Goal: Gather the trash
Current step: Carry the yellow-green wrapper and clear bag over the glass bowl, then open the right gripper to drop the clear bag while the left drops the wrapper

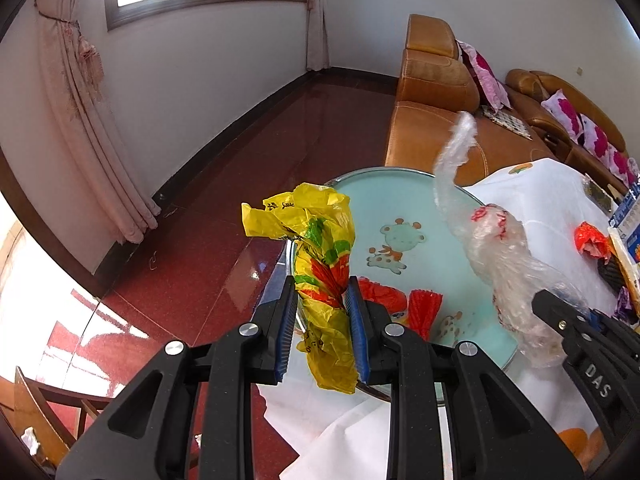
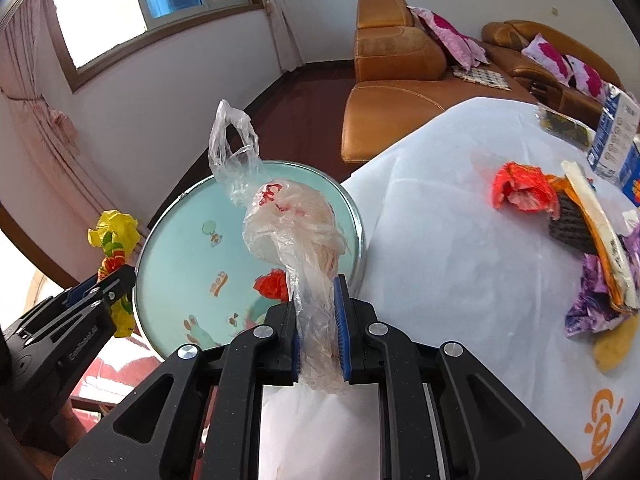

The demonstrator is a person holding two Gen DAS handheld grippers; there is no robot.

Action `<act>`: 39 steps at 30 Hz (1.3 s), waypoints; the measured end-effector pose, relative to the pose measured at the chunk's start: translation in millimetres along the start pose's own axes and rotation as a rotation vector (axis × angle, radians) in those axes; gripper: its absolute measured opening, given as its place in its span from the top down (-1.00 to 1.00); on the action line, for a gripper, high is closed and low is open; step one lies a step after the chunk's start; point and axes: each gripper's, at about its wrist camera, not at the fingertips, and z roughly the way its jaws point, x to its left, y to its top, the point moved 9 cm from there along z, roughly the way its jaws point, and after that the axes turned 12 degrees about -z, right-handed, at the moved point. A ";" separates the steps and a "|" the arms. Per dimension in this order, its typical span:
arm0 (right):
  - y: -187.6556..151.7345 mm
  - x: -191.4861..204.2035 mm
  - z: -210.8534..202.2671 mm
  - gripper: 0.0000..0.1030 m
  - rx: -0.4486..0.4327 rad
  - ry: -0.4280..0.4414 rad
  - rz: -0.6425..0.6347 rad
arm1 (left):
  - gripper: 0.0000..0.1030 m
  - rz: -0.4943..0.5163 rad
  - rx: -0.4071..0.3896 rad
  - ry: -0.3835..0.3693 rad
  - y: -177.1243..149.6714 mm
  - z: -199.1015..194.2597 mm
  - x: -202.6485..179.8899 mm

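left gripper clamped on yellow bag at frame centre; right gripper clamped on clear bag over round tray.

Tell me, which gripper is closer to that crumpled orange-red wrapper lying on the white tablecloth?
Right. The right gripper, shut on a clear plastic bag, is beside the cloth where the orange-red wrapper lies. The left gripper, holding a yellow bag, sits beyond the round tray.

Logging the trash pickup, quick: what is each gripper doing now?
Left gripper: shut on the yellow plastic bag.
Right gripper: shut on the clear plastic bag.
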 end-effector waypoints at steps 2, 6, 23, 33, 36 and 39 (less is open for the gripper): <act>1.6 3.2 4.9 0.60 0.000 0.003 -0.018 | 0.52 -0.001 0.001 0.003 -0.4 0.6 0.6; 0.3 8.9 10.6 0.14 0.002 0.009 -0.039 | 0.52 -0.004 0.003 0.005 -1.2 0.9 -1.0; -3.5 -30.5 -32.8 -0.06 -0.112 -0.069 0.038 | 0.52 0.023 0.004 -0.003 -0.8 2.0 -10.2; -21.0 -57.3 -48.1 -0.06 -0.110 -0.102 0.096 | 0.39 0.067 0.012 -0.017 0.7 7.0 -32.7; -21.5 -61.0 -51.2 -0.06 -0.113 -0.105 0.105 | -0.16 0.070 -0.006 0.002 2.8 4.7 -32.1; -22.1 -62.3 -53.7 -0.06 -0.118 -0.103 0.112 | -0.37 0.070 -0.027 0.003 3.9 -0.6 -31.2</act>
